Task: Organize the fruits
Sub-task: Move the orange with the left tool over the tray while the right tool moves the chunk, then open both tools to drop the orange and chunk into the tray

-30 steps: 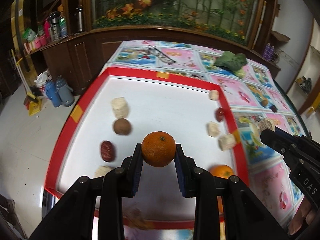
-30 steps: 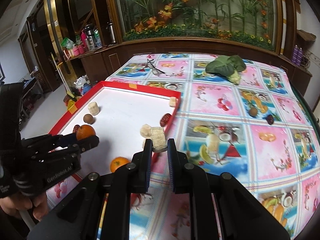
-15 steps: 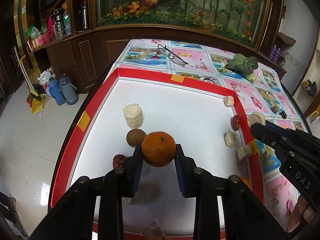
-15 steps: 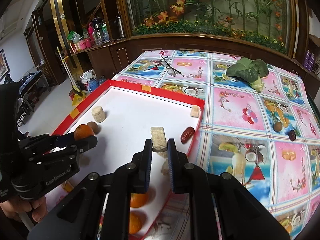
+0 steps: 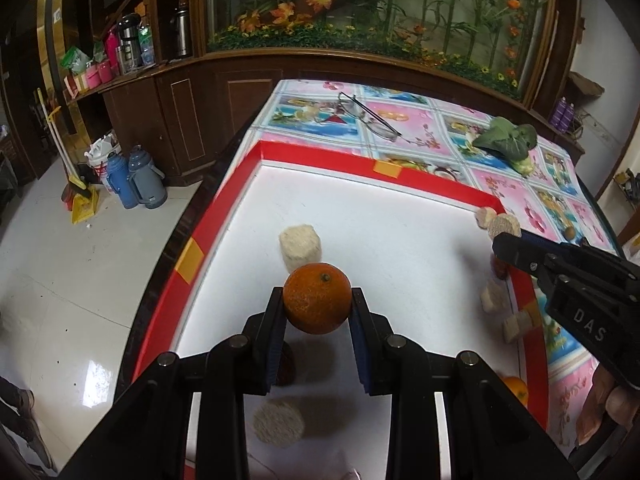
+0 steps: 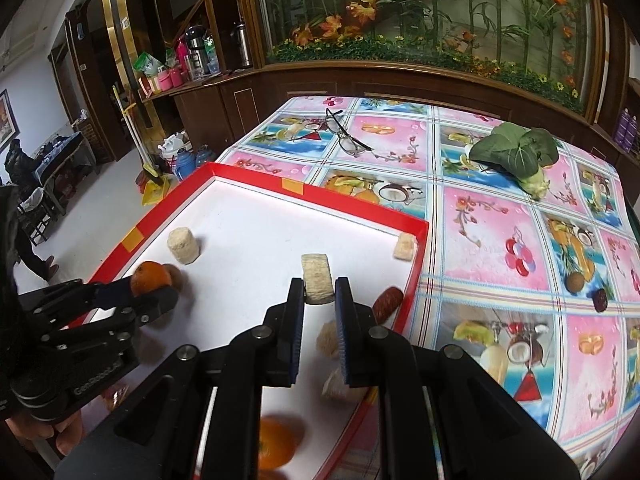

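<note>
My left gripper (image 5: 317, 306) is shut on an orange (image 5: 317, 303) and holds it above the red-rimmed white tray (image 5: 316, 155); it also shows in the right wrist view (image 6: 154, 294) at the tray's left side. My right gripper (image 6: 319, 299) is shut on a beige cylinder piece (image 6: 317, 283) above the tray's right half; in the left wrist view the right gripper (image 5: 505, 238) is near the tray's right rim. Another beige cylinder (image 5: 300, 247) stands just beyond the orange. A second orange (image 6: 276, 442) lies near the tray's front.
More beige pieces (image 5: 494, 296) and a red date (image 6: 387, 303) lie along the tray's right rim (image 6: 416, 264). On the patterned tablecloth lie glasses (image 6: 344, 136), a leafy green vegetable (image 6: 516, 156), and two small fruits (image 6: 576, 282). The floor drops off left of the tray.
Both grippers have moved forward over the tray with their loads. The right gripper came from outside the right rim to inside the tray.
</note>
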The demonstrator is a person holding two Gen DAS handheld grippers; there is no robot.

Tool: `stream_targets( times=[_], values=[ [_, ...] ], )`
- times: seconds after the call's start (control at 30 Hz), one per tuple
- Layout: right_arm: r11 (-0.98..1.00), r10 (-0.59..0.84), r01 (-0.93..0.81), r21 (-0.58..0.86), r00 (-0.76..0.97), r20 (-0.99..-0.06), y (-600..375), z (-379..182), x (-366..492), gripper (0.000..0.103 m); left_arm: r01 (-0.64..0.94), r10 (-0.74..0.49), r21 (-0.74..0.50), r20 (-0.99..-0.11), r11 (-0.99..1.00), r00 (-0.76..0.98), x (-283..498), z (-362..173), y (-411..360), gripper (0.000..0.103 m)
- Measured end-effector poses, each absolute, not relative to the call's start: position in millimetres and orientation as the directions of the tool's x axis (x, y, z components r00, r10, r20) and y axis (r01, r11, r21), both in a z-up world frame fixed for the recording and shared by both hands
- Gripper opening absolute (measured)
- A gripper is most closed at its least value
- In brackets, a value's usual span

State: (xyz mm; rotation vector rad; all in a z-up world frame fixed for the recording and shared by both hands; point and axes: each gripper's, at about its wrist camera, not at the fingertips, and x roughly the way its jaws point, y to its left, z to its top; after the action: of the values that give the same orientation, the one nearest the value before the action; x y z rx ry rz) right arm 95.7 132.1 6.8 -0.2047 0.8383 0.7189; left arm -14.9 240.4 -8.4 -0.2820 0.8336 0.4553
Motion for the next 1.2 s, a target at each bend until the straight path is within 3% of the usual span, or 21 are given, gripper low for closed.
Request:
stream_targets(
  times=[0.57, 0.67, 0.73, 0.8, 0.93, 1.07, 1.2],
  values=[
    [0.745, 0.464, -0.662, 0.086, 0.420, -0.780, 155, -16, 114, 0.017, -0.524, 0.312, -0.039, -0.764, 0.851, 0.564, -2, -7, 253, 0.032],
    [0.747, 0.455, -0.659, 0.084, 0.415, -0.788, 155, -18, 117, 0.017, -0.546, 0.316, -0.051, -0.769, 0.837, 0.556, 0, -8, 258, 0.048],
    [0.749, 0.445, -0.658, 0.077, 0.414, -0.794, 155, -19, 118, 0.017, -0.553, 0.326, -0.043, -0.769, 0.832, 0.550, 1, -8, 260, 0.066],
    [0.757, 0.444, -0.649, 0.077, 0.425, -0.789, 151, -16, 117, 0.018, -0.561, 0.331, -0.044, -0.769, 0.827, 0.547, 1, -6, 259, 0.071],
    [0.766, 0.453, -0.638, 0.081, 0.445, -0.772, 137, -3, 112, 0.041, -0.550, 0.336, -0.039, -0.755, 0.834, 0.563, -5, 2, 250, 0.075],
    [0.779, 0.463, -0.622, 0.084, 0.480, -0.745, 109, 13, 100, 0.046, -0.542, 0.329, -0.069, -0.730, 0.837, 0.600, -14, 12, 236, 0.078],
    [0.802, 0.454, -0.591, 0.081, 0.517, -0.725, 64, 20, 85, 0.057, -0.502, 0.306, -0.084, -0.703, 0.861, 0.642, -14, 19, 206, 0.079]
  ],
)
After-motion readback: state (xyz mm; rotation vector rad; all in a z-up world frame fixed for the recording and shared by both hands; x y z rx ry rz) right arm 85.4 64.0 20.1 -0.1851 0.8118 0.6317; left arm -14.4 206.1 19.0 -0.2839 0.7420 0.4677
